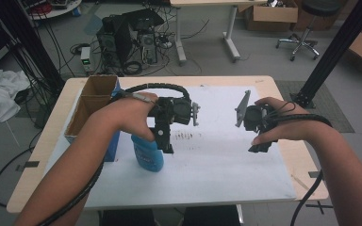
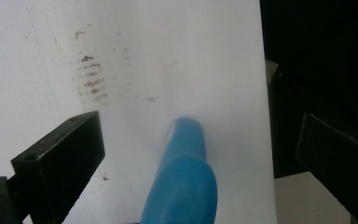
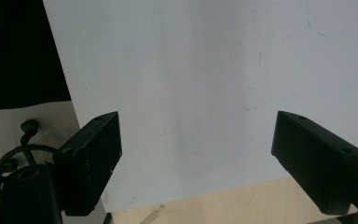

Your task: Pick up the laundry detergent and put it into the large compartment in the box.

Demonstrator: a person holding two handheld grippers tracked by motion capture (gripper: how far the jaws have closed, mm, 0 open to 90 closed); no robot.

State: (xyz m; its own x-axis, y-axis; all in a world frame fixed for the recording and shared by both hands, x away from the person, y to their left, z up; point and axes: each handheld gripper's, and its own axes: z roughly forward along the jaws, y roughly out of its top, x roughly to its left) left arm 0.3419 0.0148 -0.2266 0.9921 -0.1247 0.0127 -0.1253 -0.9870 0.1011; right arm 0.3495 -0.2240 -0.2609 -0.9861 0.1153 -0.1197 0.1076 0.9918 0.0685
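**Blue bottle between spread fingers, not yet gripped**

Left gripper (image 1: 168,149) poised over the blue bottle (image 1: 148,155), fingers (image 2: 60,161) wide apart, bottle neck (image 2: 186,140) standing between them, untouched. Right gripper (image 1: 259,147) at 3 o'clock, well apart, fingers (image 3: 93,158) also spread, holding nothing. Bottle upright on the white sheet (image 1: 217,165), just beside the blue cardboard box (image 1: 94,101) at 9 o'clock.

Likely risks: closing off-centre could push the smooth, rounded bottle sideways, tip it, or knock it against the box. Too high a grip could slip off the tapering neck.

White sheet scuffed with brown smudges (image 2: 91,79), laid on a pale wooden tabletop (image 1: 283,94). Beyond, at 12 o'clock: computer tower (image 1: 115,40), tangled cables, stool (image 1: 306,28), cardboard boxes.
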